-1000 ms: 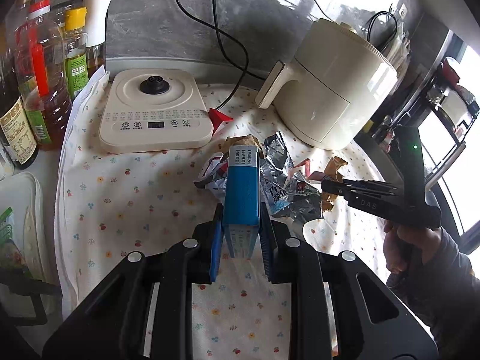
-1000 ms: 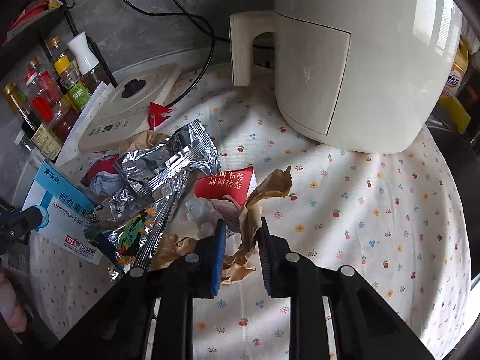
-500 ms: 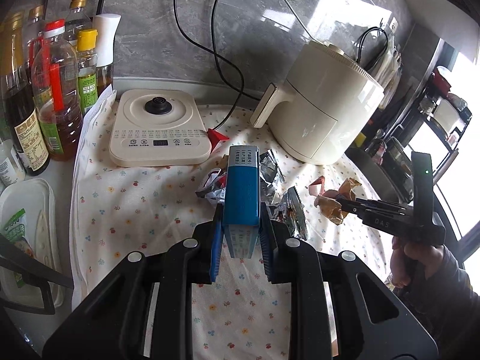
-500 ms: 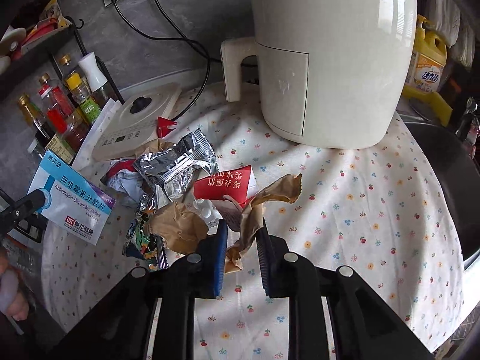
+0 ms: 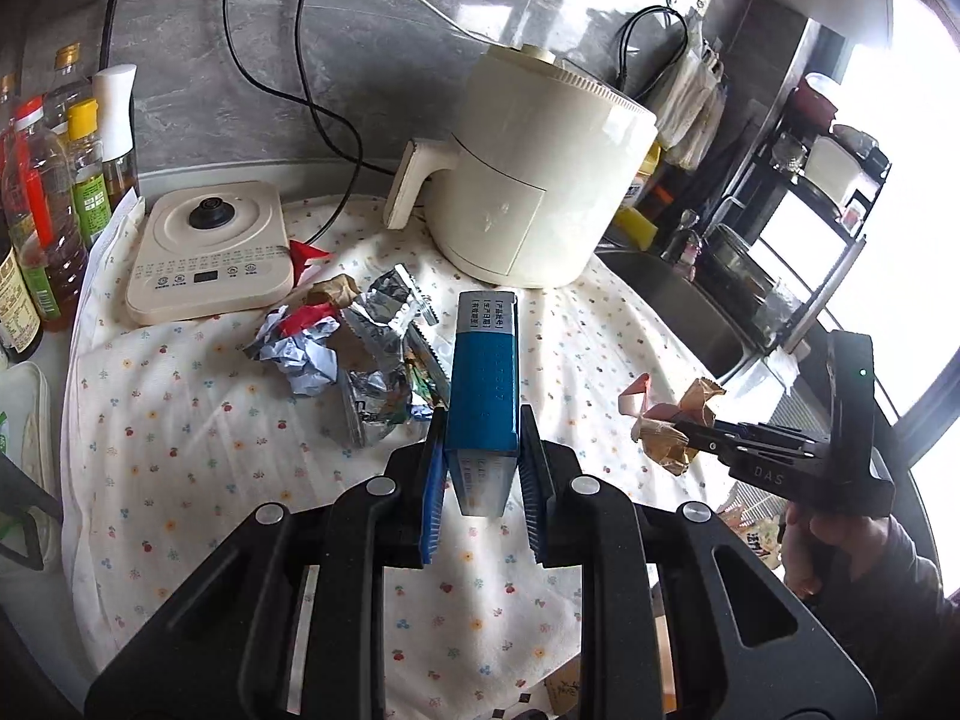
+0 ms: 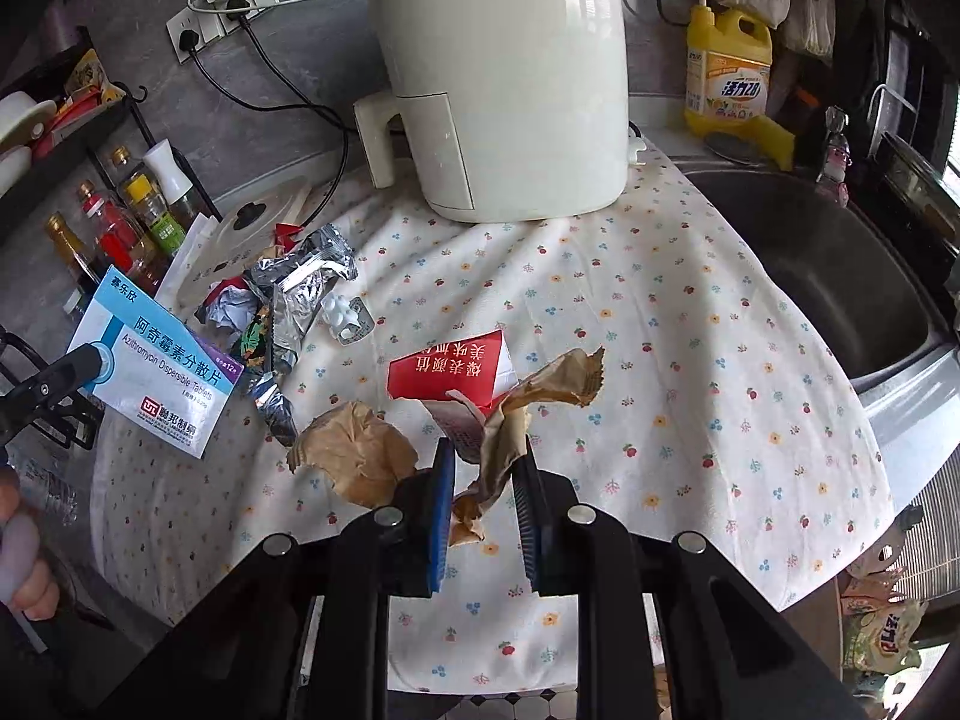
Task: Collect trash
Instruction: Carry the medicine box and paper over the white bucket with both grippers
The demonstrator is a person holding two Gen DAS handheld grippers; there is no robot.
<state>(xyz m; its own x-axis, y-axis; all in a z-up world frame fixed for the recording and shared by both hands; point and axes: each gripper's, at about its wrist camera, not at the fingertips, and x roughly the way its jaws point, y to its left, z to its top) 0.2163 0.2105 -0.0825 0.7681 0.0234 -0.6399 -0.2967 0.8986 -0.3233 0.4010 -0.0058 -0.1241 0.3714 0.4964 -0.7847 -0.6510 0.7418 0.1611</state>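
Note:
My left gripper (image 5: 483, 456) is shut on a blue medicine box (image 5: 485, 372) and holds it above the flowered cloth; the box also shows in the right wrist view (image 6: 156, 366). My right gripper (image 6: 483, 468) is shut on a bunch of brown paper wrappers (image 6: 528, 408) with a red packet (image 6: 447, 369), lifted off the cloth. It also shows in the left wrist view (image 5: 678, 429). A pile of foil wrappers (image 5: 384, 342) and crumpled paper (image 5: 300, 354) lies on the cloth. A white pill blister (image 6: 347, 315) lies beside the pile.
A cream air fryer (image 5: 528, 180) stands at the back, a flat cream cooker (image 5: 210, 252) to its left. Sauce bottles (image 5: 42, 204) line the left edge. A sink (image 6: 840, 276) lies to the right, with a yellow detergent bottle (image 6: 729, 78) behind it.
Both grippers have risen and pulled back from the pile, each carrying its trash. The brown wrappers and red packet have left the cloth, uncovering the pill blister.

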